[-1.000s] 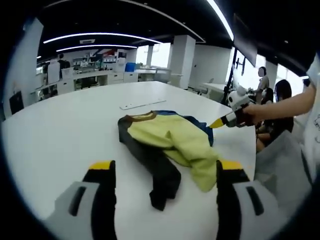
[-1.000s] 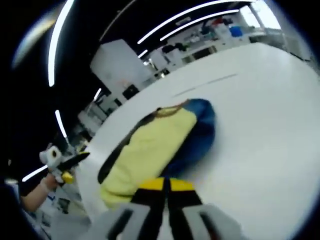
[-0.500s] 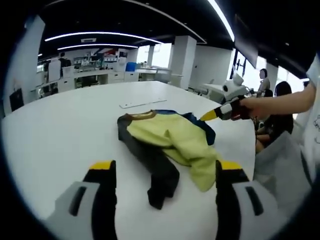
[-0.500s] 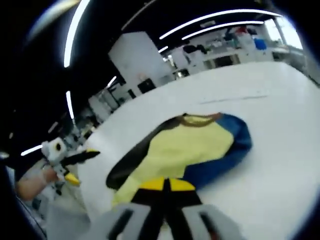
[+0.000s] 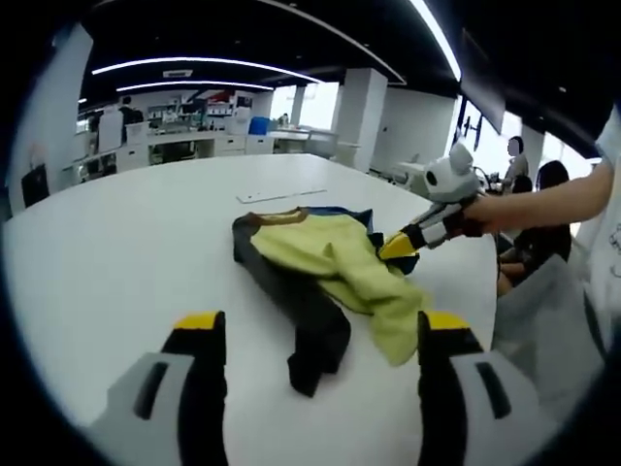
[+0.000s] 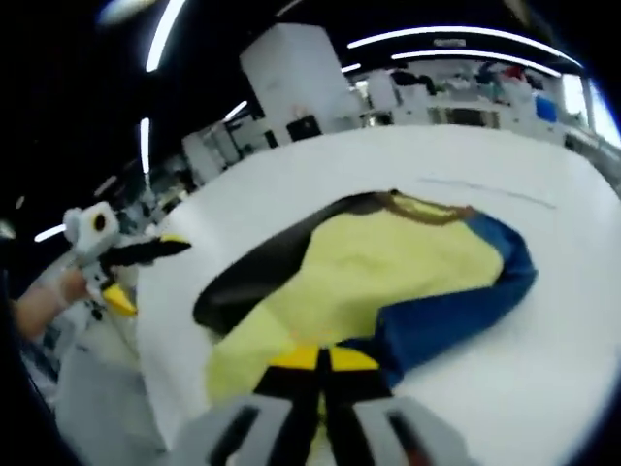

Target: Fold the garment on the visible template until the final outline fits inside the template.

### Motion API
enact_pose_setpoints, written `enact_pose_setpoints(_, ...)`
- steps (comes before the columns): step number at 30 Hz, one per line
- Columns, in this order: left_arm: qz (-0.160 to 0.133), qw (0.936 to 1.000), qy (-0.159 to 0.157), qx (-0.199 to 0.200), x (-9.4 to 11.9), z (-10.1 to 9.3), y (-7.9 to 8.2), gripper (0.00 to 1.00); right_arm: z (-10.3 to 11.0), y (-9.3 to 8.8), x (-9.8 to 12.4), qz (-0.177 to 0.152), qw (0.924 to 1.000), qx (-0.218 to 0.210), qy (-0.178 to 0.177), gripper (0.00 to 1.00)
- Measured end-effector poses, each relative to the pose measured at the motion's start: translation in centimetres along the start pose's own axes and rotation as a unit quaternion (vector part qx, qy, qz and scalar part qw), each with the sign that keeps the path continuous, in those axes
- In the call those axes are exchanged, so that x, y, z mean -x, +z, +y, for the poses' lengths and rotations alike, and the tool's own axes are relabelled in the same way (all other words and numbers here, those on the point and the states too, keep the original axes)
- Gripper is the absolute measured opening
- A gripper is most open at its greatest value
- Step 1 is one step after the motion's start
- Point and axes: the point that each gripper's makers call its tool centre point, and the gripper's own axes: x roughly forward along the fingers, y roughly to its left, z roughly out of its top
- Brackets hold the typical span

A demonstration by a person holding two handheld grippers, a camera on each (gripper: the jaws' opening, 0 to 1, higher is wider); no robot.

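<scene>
Lying crumpled on the white table point(image 5: 116, 252), the garment point(image 5: 325, 267) sits just right of centre in the left gripper view: yellow body on top, a black sleeve trailing toward 6 o'clock, a blue edge at its far side, a brown collar at 11 o'clock of the heap. No template outline can be made out under or around it.

Right gripper view: garment point(image 6: 388, 277) spread across the middle. Yellow panel central, black sleeve off toward 9 o'clock, blue sleeve curving from 3 o'clock down to 5 o'clock, brown collar at 12 o'clock. The right gripper point(image 6: 317, 361) rises from 6 o'clock, its yellow-tipped jaws pressed together over the near yellow hem; whether cloth is pinched between them cannot be told.

In the left gripper view that same right gripper point(image 5: 400, 247) comes in from 3 o'clock, held in a person's hand point(image 5: 480, 216), its yellow tip touching the cloth at the right edge of the heap.

Left gripper point(image 5: 315, 335): jaws wide apart at 6 o'clock, holding nothing, short of the garment, with the black sleeve end between them. In the right gripper view it point(image 6: 136, 254) shows at 9 o'clock, off the table edge, well apart from the cloth.

A thin pale strip point(image 5: 281, 194) lies on the table beyond the garment at 12 o'clock. Office desks and ceiling light strips behind. Seated people at 3 o'clock.
</scene>
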Motion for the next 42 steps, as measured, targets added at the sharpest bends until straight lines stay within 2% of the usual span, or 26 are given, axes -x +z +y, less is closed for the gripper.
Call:
enact_pose_setpoints(4,0.002,1.0000,-0.003,0.002,-0.2,-0.2,-0.3,0.78,-0.1,-0.8,-0.6,0.020,0.9994,0.026,-0.006,0.00)
enact_pose_setpoints(12,-0.001,1.0000,-0.005,0.002,-0.3,-0.2,-0.1,0.78,0.0,-0.9,-0.5,0.024,0.9989,0.040,-0.006,0.00)
enact_pose_setpoints(18,-0.001,1.0000,-0.004,0.002,-0.2,-0.2,-0.2,0.78,-0.2,-0.4,0.3,0.013,0.9977,0.066,-0.012,0.00)
enact_pose_setpoints(25,-0.001,1.0000,-0.005,0.003,-0.2,-0.4,-0.2,0.78,-0.9,-0.2,1.0,-0.003,0.9971,0.074,-0.017,0.01)
enact_pose_setpoints(29,-0.001,1.0000,-0.006,0.003,-0.3,-0.6,-0.2,0.78,-0.5,-0.1,2.2,-0.015,0.9969,0.074,-0.020,0.07)
enact_pose_setpoints(33,0.000,1.0000,-0.007,0.003,-0.2,-0.8,-0.3,0.78,-1.4,0.1,3.1,-0.030,0.9957,0.081,-0.034,0.13)
enact_pose_setpoints(37,0.000,1.0000,-0.006,0.003,-0.1,-0.7,-0.4,0.78,-2.2,0.4,4.0,-0.039,0.9948,0.085,-0.040,0.24)
enact_pose_setpoints(38,0.000,1.0000,-0.006,0.003,-0.1,-0.7,-0.4,0.78,-1.9,0.4,4.3,-0.041,0.9947,0.085,-0.041,0.28)
enact_pose_setpoints(42,0.000,1.0000,-0.006,0.003,0.0,-0.8,-0.4,0.78,-2.7,0.0,4.3,-0.041,0.9938,0.090,-0.050,0.45)
